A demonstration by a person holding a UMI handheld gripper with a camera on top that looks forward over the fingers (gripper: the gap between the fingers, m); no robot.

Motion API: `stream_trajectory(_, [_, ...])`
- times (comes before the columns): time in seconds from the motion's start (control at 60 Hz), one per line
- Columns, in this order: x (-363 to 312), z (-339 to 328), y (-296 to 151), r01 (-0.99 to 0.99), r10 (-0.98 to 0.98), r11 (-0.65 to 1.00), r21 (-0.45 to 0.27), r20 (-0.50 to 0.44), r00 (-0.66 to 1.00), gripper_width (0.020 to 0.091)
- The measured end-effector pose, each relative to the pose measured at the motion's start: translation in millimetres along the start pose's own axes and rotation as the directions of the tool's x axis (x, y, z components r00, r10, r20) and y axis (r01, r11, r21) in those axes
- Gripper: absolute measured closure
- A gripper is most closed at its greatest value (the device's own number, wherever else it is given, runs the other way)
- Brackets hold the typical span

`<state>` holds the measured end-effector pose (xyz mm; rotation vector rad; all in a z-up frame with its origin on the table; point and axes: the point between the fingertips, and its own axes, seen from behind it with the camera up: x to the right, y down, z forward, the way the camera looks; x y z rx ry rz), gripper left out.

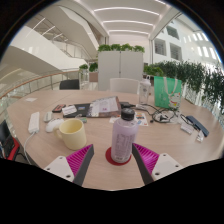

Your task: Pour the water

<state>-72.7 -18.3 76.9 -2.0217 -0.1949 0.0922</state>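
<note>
Bottle between the fingers, not gripped

Gripper [121, 160] spread wide; pale bottle [123, 135] with white cap stands upright on a red coaster [112, 157] between the pink pads [147, 155], a gap at either side. Yellow mug [72, 132] just ahead of the left finger, beside the bottle. Beyond them, papers [103, 106] and clutter on the round table [180, 145]; potted plants [190, 80] further back

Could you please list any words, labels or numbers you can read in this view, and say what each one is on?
None can be read.
Bottle, standing between the open gripper fingers: no print legible.
Papers beyond it: print too small to read.
Yellow mug: no text visible.
</note>
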Motion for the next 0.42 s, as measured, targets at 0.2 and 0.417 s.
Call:
stream_trajectory(0.2, [-45.2, -112.6, -3.8, 0.028, -0.028, 1.0, 0.0, -0.14, 0.99, 0.0267])
stream_trajectory(0.417, [-98.3, -204.3, -18.1, 0.028, -0.033, 0.999, -0.024, -0.225, 0.974, 0.0265])
